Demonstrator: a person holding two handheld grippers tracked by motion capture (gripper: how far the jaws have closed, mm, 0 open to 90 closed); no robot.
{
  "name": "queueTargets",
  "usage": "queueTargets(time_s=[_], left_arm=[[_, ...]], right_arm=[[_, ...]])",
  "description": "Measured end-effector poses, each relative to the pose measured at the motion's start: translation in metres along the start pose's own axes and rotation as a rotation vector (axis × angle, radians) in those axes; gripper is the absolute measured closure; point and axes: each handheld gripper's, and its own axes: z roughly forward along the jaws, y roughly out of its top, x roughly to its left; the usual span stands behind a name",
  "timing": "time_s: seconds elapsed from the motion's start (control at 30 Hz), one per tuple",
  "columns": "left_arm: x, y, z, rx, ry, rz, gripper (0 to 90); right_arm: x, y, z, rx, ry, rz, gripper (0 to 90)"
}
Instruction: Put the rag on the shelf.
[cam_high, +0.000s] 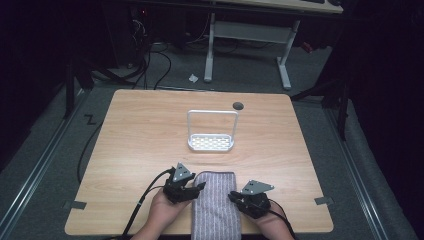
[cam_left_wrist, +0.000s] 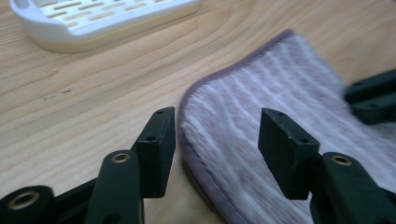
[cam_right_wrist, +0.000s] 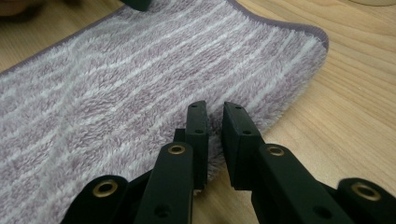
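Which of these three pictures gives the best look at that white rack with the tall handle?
The high view: the white rack stands whole behind the towel, slotted base and upright hoop handle both visible. The left gripper view catches just a corner of its slotted base; the right gripper view shows at most a sliver at its top edge.

A light wood-grain counter (cam_high: 150, 130) with rounded corners fills the middle, with a small dark round grommet (cam_high: 238, 105) near its 12 o'clock edge. Grey carpet floor (cam_high: 240, 75) surrounds it. At 12 o'clock stands a desk on a white metal frame (cam_high: 247, 47). Black cables (cam_high: 155, 60) trail over the floor at 11 o'clock. The room's edges are dark.
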Motion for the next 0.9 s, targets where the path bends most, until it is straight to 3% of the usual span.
queueTargets(time_s=[0.07, 0.13, 0.33, 0.47, 0.5, 0.57, 0.67, 0.7, 0.83, 0.9], left_arm=[[-0.002, -0.001, 0.007, 0.03, -0.006, -0.007, 44.9], [-0.008, -0.002, 0.008, 0.024, 0.031, 0.022, 51.3], [-0.01, -0.002, 0.009, 0.008, 0.053, -0.054, 64.0], [-0.007, -0.002, 0.01, 0.0, 0.037, -0.093, 71.9], [-0.007, -0.003, 0.01, -0.001, 0.036, -0.095, 72.3], [-0.006, -0.003, 0.01, -0.003, 0.027, -0.108, 72.5], [-0.004, -0.003, 0.009, -0.004, 0.013, -0.124, 73.5], [-0.004, -0.003, 0.009, -0.003, 0.013, -0.125, 73.8], [-0.004, -0.004, 0.009, -0.005, 0.011, -0.133, 73.9], [-0.003, -0.004, 0.009, -0.006, 0.014, -0.14, 73.8]], right_arm=[[0.0, 0.0, 0.0, -0.001, -0.001, 0.0, 80.2], [-0.001, 0.0, 0.0, -0.003, 0.0, -0.001, 79.1], [-0.002, 0.001, -0.003, -0.026, 0.005, 0.017, 73.1], [-0.01, 0.01, -0.009, -0.091, -0.049, 0.081, 66.7], [-0.015, 0.015, -0.009, -0.108, -0.08, 0.112, 66.5], [-0.024, 0.025, -0.006, -0.117, -0.097, 0.164, 66.0], [-0.032, 0.034, 0.007, -0.082, -0.119, 0.173, 59.4], [-0.034, 0.035, 0.019, -0.046, -0.121, 0.194, 56.1], [-0.032, 0.033, 0.033, 0.014, -0.141, 0.196, 51.2], [-0.029, 0.03, 0.034, -0.012, -0.157, 0.18, 54.8]])
